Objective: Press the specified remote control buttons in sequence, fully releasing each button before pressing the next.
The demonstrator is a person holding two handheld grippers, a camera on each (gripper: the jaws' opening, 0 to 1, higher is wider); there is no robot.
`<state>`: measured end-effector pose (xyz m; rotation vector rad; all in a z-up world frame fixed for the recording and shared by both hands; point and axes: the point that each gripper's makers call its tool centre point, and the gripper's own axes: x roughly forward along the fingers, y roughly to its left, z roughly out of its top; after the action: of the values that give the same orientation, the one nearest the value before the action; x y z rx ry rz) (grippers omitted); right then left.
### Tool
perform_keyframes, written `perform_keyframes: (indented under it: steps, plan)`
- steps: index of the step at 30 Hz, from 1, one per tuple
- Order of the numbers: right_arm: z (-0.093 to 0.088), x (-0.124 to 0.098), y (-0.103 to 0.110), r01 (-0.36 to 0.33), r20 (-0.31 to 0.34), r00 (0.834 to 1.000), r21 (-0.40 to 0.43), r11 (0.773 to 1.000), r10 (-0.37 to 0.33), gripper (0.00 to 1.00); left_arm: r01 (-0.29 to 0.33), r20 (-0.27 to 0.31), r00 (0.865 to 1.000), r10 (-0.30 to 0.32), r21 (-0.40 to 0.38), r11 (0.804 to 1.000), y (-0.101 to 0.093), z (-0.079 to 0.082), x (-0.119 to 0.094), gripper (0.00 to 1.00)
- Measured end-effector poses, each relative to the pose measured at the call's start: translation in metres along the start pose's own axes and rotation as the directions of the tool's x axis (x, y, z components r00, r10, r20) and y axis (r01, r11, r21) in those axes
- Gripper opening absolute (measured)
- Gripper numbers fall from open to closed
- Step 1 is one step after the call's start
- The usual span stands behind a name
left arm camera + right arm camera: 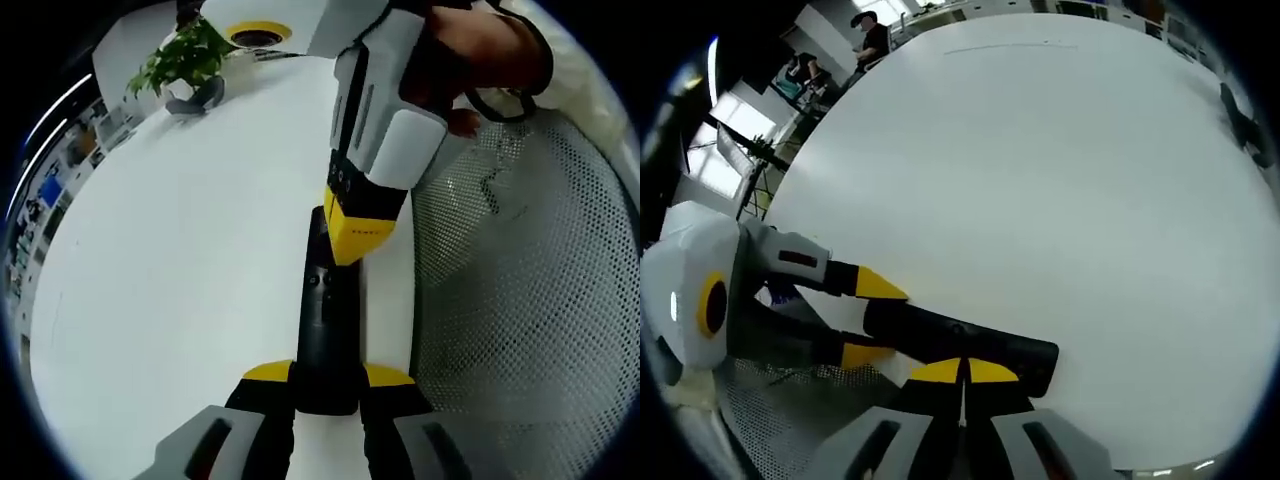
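Remote control (326, 320): black, flat on white table (180, 260)
Left gripper (327, 378): fingers clamped on remote's near end
Right gripper (962, 372): fingers closed together, tips pressing remote's top

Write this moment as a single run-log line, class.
left gripper: shut on remote | right gripper: shut, tips on remote | surface: white table | buttons: visible

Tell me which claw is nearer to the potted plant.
Right. The right claw presses on the far part of the remote, towards the potted plant; the left claw grips the remote's near end, farther from it.
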<state>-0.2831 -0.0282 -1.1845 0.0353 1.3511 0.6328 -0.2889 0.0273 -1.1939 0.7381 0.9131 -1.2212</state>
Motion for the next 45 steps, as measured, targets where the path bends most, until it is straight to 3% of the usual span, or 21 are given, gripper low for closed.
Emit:
perform_keyframes:
  steps: [30,37,45]
  plan:
    - [-0.0046,-0.0008,-0.0030,0.016,-0.076,0.997,-0.044,0.999,-0.019,0.00,0.000,0.003,1.000,0.000,0.007,1.000,-0.0001,0.0006,0.0004,0.24]
    - [-0.0052,-0.0002,-0.0033,0.059,-0.047,0.997,-0.076,0.995,-0.063,0.00,0.002,-0.013,1.000,-0.002,0.012,1.000,0.0000,0.0008,0.0008,0.24]
    - [-0.0046,-0.0009,-0.0034,0.042,-0.035,0.998,-0.081,0.996,-0.044,0.00,0.006,-0.024,1.000,-0.006,0.027,1.000,-0.0005,0.0011,0.0008,0.24]
